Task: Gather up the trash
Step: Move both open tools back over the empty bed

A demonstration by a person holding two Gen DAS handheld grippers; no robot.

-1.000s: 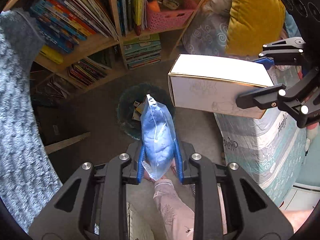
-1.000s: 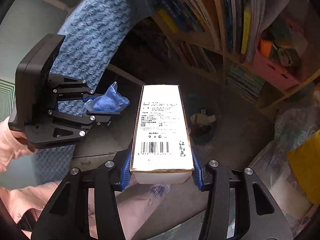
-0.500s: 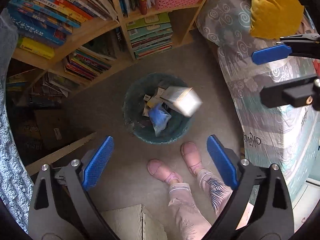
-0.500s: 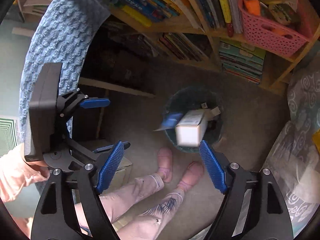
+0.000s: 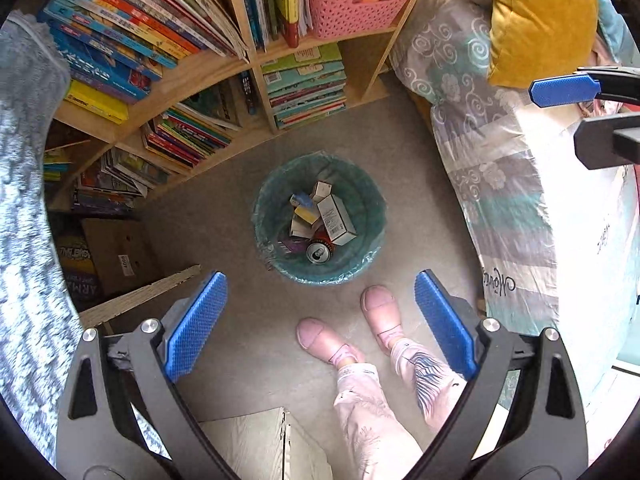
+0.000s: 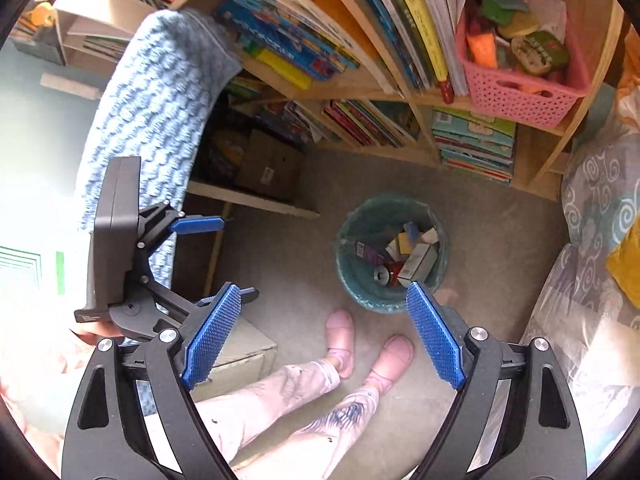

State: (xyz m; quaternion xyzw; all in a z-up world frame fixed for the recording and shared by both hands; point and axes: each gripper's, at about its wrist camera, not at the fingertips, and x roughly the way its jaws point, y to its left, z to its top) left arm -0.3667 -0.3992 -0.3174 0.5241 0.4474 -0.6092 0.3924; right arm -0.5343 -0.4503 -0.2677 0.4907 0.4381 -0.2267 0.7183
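Note:
A teal-lined trash bin (image 5: 372,236) stands on the floor below both grippers; it also shows in the right wrist view (image 6: 348,272). Inside lie a white box (image 5: 337,220), a soda can (image 5: 319,253), a blue bag (image 5: 302,201) and other cartons. The white box also shows in the right wrist view (image 6: 418,262). My left gripper (image 5: 320,300) is open and empty high above the bin. My right gripper (image 6: 324,312) is open and empty too. It also shows at the left wrist view's right edge (image 5: 584,116), and the left gripper shows in the right wrist view (image 6: 212,256).
A wooden bookshelf (image 5: 208,72) full of books, with a pink basket (image 5: 356,4), stands behind the bin. A bed with patterned covers (image 5: 512,184) and a yellow cushion (image 5: 540,20) is at the right. The person's feet in pink shoes (image 5: 380,312) stand beside the bin. A cardboard box (image 5: 116,252) lies left.
Both grippers opened. The blue bag dropped from the left and the white box from the right, and both now lie in the bin.

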